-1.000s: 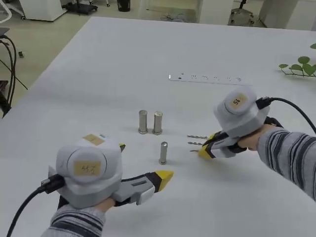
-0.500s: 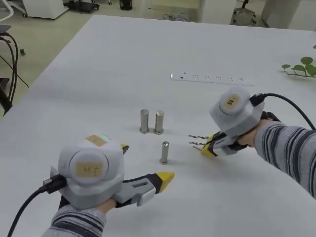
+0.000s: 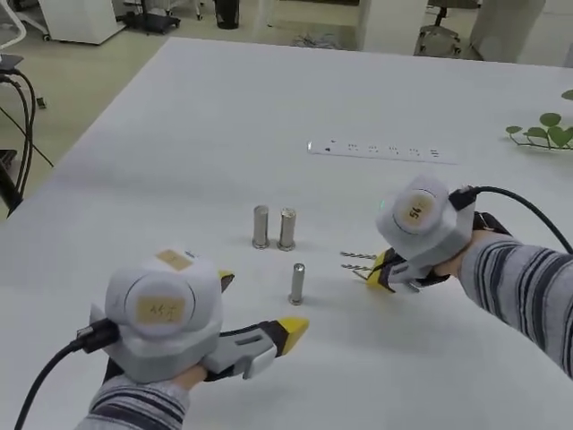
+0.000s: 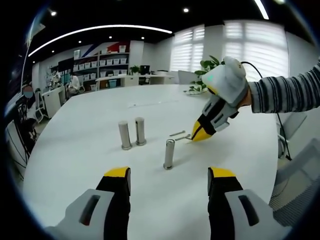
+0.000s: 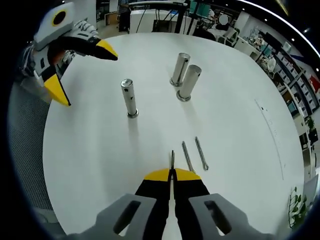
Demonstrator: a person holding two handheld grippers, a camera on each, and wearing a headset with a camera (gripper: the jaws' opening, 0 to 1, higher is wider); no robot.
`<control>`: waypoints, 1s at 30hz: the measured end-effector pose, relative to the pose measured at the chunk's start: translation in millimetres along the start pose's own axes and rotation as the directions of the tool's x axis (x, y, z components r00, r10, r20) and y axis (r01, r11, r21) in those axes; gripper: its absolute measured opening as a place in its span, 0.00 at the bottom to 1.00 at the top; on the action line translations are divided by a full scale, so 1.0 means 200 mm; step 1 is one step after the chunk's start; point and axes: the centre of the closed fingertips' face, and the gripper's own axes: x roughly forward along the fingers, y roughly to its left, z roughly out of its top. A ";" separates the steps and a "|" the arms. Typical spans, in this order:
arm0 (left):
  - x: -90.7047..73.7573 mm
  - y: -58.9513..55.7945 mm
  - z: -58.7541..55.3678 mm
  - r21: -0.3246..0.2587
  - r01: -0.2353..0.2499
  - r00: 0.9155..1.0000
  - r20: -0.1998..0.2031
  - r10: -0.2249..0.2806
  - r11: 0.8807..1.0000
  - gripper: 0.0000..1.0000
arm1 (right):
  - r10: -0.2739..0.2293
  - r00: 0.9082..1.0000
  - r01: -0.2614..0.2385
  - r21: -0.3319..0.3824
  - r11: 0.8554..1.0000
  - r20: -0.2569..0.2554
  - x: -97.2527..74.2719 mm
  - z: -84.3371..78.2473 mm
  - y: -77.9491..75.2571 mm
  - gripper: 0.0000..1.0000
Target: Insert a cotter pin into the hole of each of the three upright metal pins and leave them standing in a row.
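Right gripper jaws pinch a cotter pin, its rear hidden; left gripper jaws gape wide.

Three upright metal pins on the white table — cotter pins by the right tool

The person's left white-and-yellow handheld gripper is hovering low, its jaws spread wide. The right white-and-yellow gripper, on a striped-sleeved arm, is tilting downward, jaws pinching a thin metal cotter pin.
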 end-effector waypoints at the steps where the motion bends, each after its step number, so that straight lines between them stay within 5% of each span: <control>1: 0.00 0.00 0.00 -0.001 0.002 1.000 -0.002 -0.002 1.000 0.58 | -0.002 1.000 0.002 0.004 1.000 0.005 -0.01 0.00 0.00 0.00; 13: 0.00 -0.10 0.01 0.011 0.062 0.998 -0.007 -0.062 0.998 0.50 | -0.058 0.989 0.059 -0.002 0.998 0.136 -0.14 0.06 0.08 0.00; 23: -0.01 -0.19 0.04 0.009 0.127 0.992 -0.001 -0.127 0.992 0.39 | -0.042 0.958 0.068 -0.084 0.994 0.282 -0.23 0.20 0.25 0.00; 30: -0.03 -0.24 0.07 -0.041 0.172 0.985 0.026 -0.171 0.984 0.32 | -0.011 0.941 0.075 -0.175 0.982 0.338 -0.27 0.27 0.35 0.00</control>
